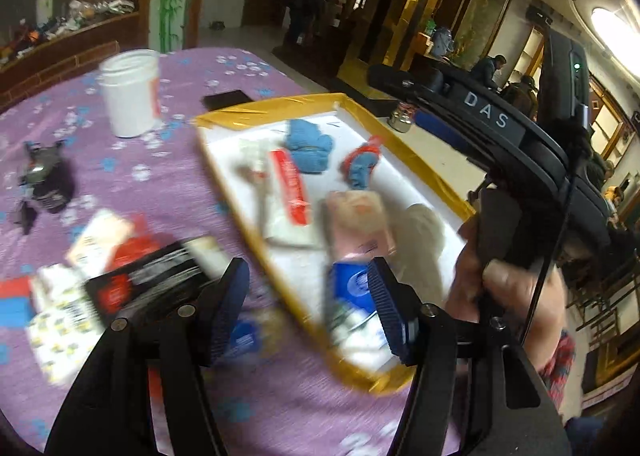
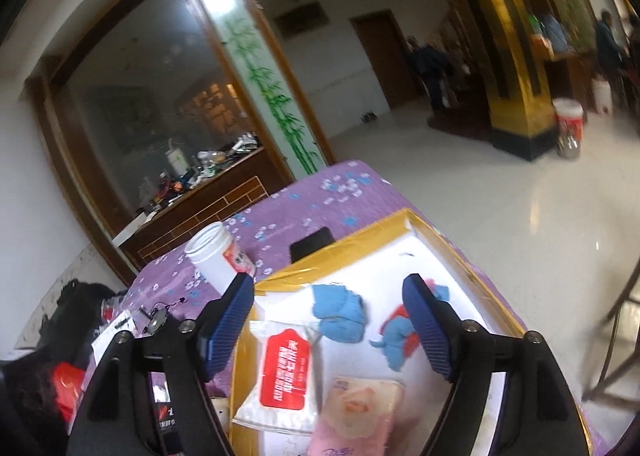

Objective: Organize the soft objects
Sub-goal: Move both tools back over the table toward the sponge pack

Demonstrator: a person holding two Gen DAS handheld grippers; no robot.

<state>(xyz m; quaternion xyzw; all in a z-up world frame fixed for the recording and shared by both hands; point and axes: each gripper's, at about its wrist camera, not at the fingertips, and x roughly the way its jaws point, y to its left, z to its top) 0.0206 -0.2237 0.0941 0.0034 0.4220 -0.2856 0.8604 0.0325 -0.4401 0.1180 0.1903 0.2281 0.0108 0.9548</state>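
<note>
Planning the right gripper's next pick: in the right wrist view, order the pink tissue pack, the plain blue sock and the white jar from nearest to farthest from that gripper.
1. Pink tissue pack: in the tray, low between the open fingers of the right gripper.
2. Plain blue sock: mid-tray, farther ahead.
3. White jar: outside the tray on the purple cloth, beyond the left finger.

L tool jaws apart, nothing clamped, angled down. R tool jaws wide, empty. In L view, person's hand wraps R tool's handle, sleeve at wrist.
</note>
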